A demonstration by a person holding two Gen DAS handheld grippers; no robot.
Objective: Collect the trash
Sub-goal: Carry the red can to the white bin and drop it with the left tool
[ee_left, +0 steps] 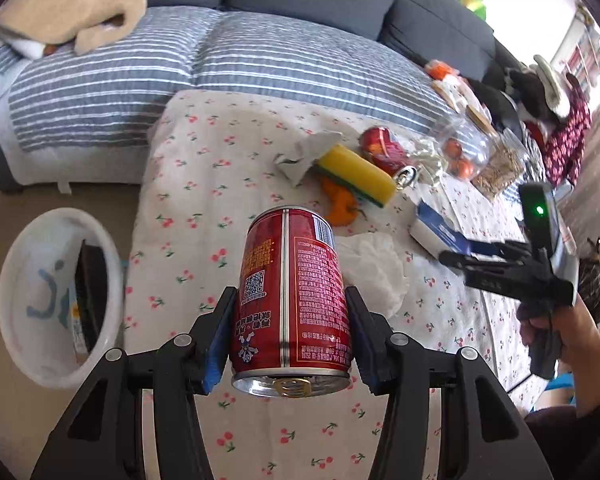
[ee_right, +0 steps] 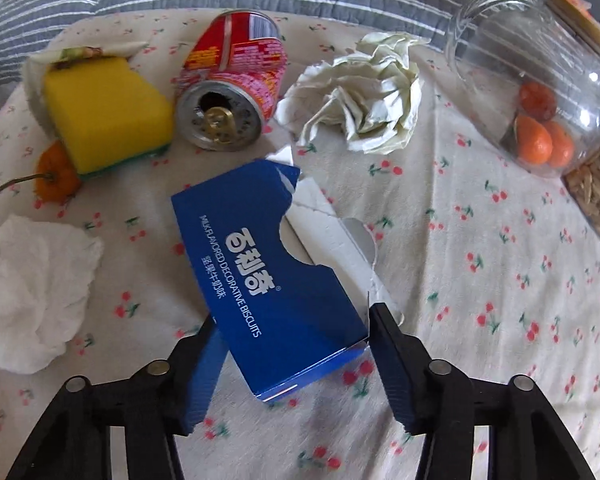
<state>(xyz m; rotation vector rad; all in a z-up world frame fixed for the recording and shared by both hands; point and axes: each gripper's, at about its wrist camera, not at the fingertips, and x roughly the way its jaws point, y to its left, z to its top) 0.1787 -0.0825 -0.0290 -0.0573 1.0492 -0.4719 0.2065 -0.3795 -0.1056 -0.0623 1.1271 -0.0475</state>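
Gripping a red can (ee_left: 290,292) squarely between its blue pads, the left gripper (ee_left: 290,332) carries it clear of the counter (ee_left: 228,152), top end towards the camera, and the white bin (ee_left: 28,240) sits down on the floor just off the counter's left edge, which is surely where this one is headed. The hold is across the can's round body, low and centred, so it should not slip or spin on the way. Over on the other side, the right gripper (ee_right: 296,344) has the torn blue biscuit box (ee_right: 268,284) between its jaws, and both pads look to be pressing on the box's edges, the near end of the box lifted off the cloth. Taking it by its narrow width makes sense: the cardboard is open and floppy at the far end. Left for later on the cherry-print cloth are a crushed can (ee_right: 228,84) on its side, a crumpled paper ball (ee_right: 364,92), and a white tissue (ee_right: 32,292). The yellow sponge (ee_right: 104,112) and the jar (ee_right: 540,80) of small oranges look like keepers, not rubbish.
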